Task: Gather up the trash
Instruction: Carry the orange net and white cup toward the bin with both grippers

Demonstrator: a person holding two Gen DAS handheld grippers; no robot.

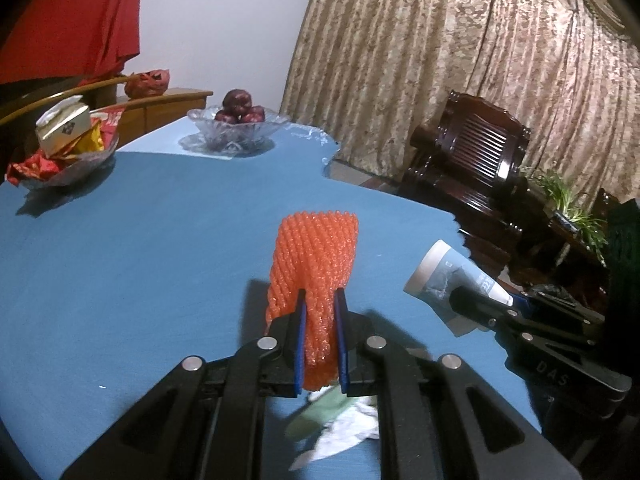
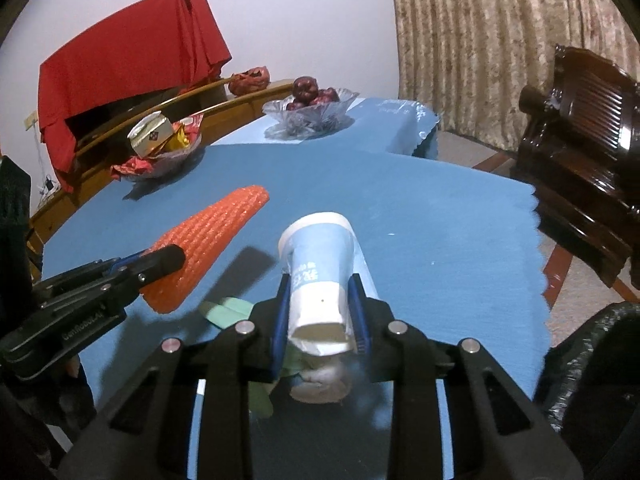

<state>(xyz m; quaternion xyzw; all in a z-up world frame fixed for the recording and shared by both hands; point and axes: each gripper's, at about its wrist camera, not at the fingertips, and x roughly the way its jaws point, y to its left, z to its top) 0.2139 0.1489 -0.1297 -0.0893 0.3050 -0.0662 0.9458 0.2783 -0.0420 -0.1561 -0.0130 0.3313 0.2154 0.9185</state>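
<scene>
- We count two black hand-held grippers. The left gripper point(image 1: 320, 320) has its blue-padded fingers point(image 1: 301, 336) clamped on an orange foam fruit net sleeve point(image 1: 314, 256), held up off the blue-covered bench point(image 1: 140, 248).
- The right gripper point(image 2: 320, 304) has its fingers point(image 2: 280, 316) clamped on a single paper cup with a blue-and-white printed wrap point(image 2: 318, 272). The cup lies lengthwise between them, above the bench, its crumpled end toward the camera and its round end pointing away.
- The cup's blue band carries white characters — too blurred for us to read. One gripper body shows the raised letters "DAS" in the left wrist view, and the left gripper's side reads roughly "GenRobot" in the right wrist view.
- The net sleeve is knobbly and woven-looking, tapering like a cone; the cup's white end is dented.
- Under the grippers lie crumpled white tissue point(image 1: 352, 426) and a pale green paper scrap point(image 2: 230, 312) on the bench.
- Two cut-glass bowls stand at the far side: one point(image 1: 234, 134) holds dark red apples point(image 1: 240, 110), the other point(image 2: 160, 164) holds a cream carton and red-and-yellow wrappers.
- Beyond the bench we see one dark carved wooden chair point(image 1: 476, 156), a patterned beige curtain point(image 1: 460, 40) and a red cloth point(image 2: 128, 56) draped by the wall.
</scene>
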